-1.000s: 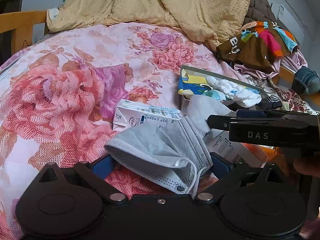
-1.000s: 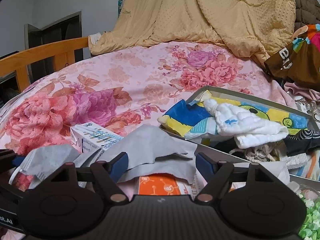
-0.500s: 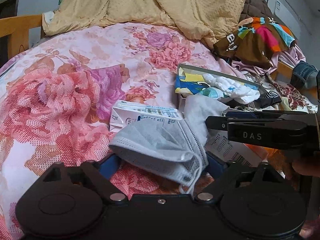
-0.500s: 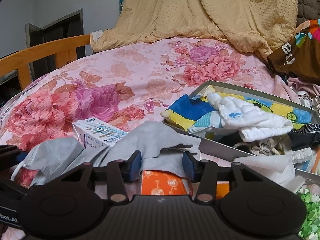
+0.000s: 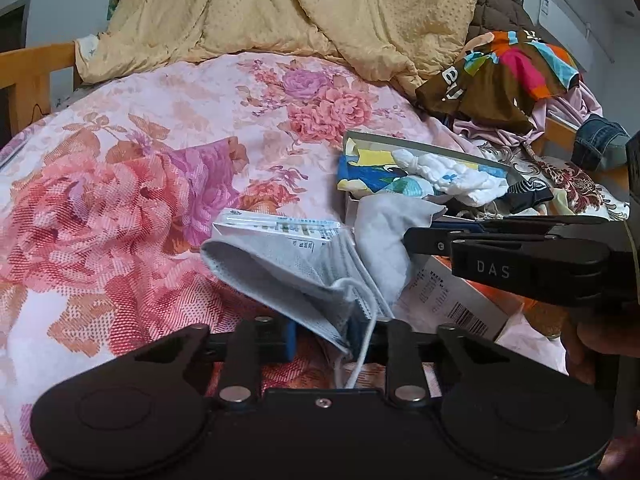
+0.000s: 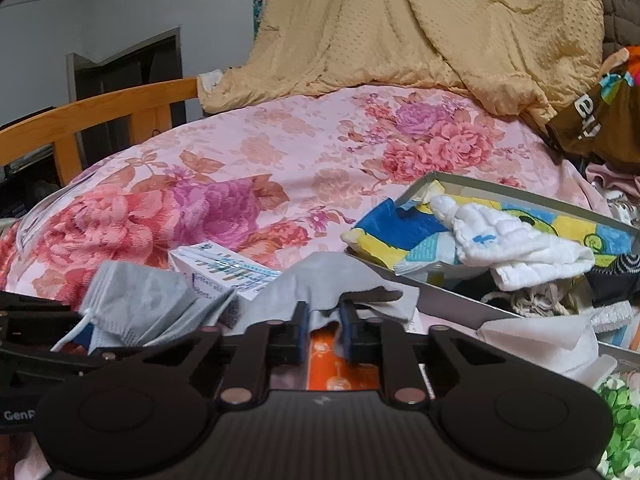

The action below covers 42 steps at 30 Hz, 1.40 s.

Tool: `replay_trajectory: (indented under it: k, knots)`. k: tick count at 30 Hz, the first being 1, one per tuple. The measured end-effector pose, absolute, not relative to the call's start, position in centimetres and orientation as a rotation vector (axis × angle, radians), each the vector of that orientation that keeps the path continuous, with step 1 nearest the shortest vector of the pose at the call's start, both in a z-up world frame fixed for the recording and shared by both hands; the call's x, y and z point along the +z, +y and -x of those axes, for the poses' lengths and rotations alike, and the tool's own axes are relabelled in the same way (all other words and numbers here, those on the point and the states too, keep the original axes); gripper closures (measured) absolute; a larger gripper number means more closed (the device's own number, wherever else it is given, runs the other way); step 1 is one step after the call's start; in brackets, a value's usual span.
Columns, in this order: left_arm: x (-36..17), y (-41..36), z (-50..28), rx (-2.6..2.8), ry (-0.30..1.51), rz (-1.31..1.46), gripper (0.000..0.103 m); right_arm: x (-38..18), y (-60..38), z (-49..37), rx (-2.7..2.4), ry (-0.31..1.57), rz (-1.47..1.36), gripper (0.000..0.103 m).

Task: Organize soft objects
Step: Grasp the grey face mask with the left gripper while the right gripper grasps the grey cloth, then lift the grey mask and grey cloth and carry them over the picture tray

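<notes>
My left gripper point(image 5: 326, 338) is shut on a grey face mask point(image 5: 288, 268), which bunches up between the blue pads with its white ear loop hanging down. The mask also shows at the left of the right wrist view point(image 6: 140, 304). My right gripper point(image 6: 324, 334) is shut on the edge of a grey cloth point(image 6: 332, 284) that lies against the box corner; the cloth shows in the left wrist view point(image 5: 388, 232). An open grey box point(image 6: 452, 300) to the right holds a white cloth point(image 6: 516, 244), a blue-yellow fabric point(image 6: 396, 232) and dark items.
A white printed carton point(image 5: 276, 228) lies on the floral bedspread point(image 5: 140, 168) behind the mask. An orange-and-white box point(image 6: 340, 372) lies under the grey cloth. A tan quilt point(image 5: 304, 12) and a clothes pile point(image 5: 508, 76) sit at the back. A wooden bed rail point(image 6: 100, 116) is on the left.
Both grippers have closed: the left onto the grey mask, gathering it, and the right onto the edge of the grey cloth.
</notes>
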<state>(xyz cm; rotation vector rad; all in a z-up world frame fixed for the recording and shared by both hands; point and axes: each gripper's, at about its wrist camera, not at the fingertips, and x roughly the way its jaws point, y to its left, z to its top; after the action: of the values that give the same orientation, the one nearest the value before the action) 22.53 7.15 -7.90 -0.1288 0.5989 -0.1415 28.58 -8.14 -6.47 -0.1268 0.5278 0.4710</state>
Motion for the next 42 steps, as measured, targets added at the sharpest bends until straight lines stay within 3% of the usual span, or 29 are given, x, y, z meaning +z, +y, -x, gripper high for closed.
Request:
replay_trajectory:
  k: [7,21,31,42]
  knots:
    - [-6.6,7.3,-22.0,-0.115,0.595,0.184,0.092,-5.6,-8.4,-27.2,0.465,0.502,0.139,0.098]
    - [-0.2,2.7,-22.2,-0.13,0.5,0.2,0.093,0.2,-12.6,-23.6,0.393,0.323,0.168,0.098]
    - [3.6,-1.0,-29.0,-0.133,0.42,0.181,0.093,3.4,-16.9,-27.7,0.365,0.209,0.182,0.098]
    - [1.1,-7.9,-39.9,-0.219,0.445,0.155,0.093,0.0,-23.5,-35.6,0.263,0.247,0.0,0.098]
